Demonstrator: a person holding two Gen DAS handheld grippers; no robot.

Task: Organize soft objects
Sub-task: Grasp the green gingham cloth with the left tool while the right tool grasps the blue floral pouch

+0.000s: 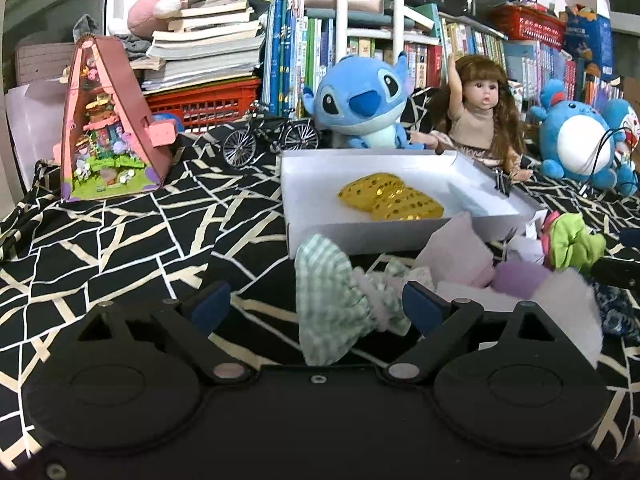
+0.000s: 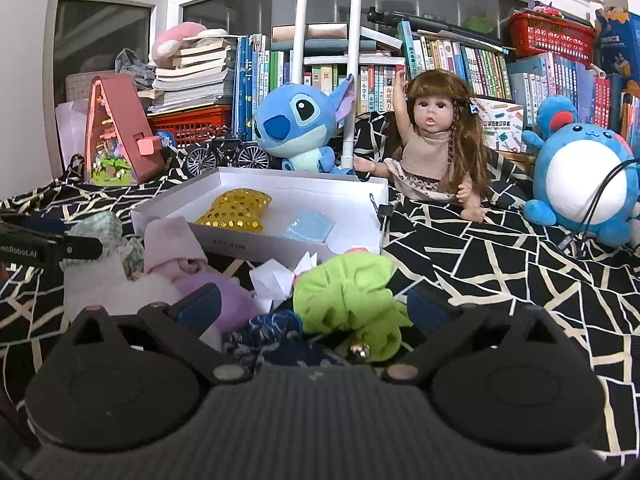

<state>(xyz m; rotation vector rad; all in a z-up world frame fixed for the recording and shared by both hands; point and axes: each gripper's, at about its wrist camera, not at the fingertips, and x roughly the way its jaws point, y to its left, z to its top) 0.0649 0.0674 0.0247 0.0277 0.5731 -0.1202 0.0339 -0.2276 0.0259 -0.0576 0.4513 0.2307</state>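
Note:
A white box (image 1: 320,236) (image 2: 256,246) lies on the black patterned cloth and holds a gold sequin bow (image 1: 390,197) (image 2: 236,210) and a light blue piece (image 2: 308,226). My left gripper (image 1: 316,304) is open around a green checked bow (image 1: 332,300), which lies between its fingers. My right gripper (image 2: 314,308) is open around a lime green scrunchie (image 2: 348,292) and a dark blue patterned scrunchie (image 2: 272,336). A pink cloth (image 1: 460,252) (image 2: 172,240), a purple pompom (image 1: 520,276) (image 2: 224,292) and white fluff (image 1: 568,300) lie in the pile in front of the box.
A Stitch plush (image 1: 360,104) (image 2: 296,120), a doll (image 1: 480,116) (image 2: 436,148) and a blue round plush (image 1: 576,136) (image 2: 584,176) sit behind the box. A pink toy house (image 1: 108,124), a toy bicycle (image 1: 272,136) and stacked books (image 1: 208,44) stand at the back left.

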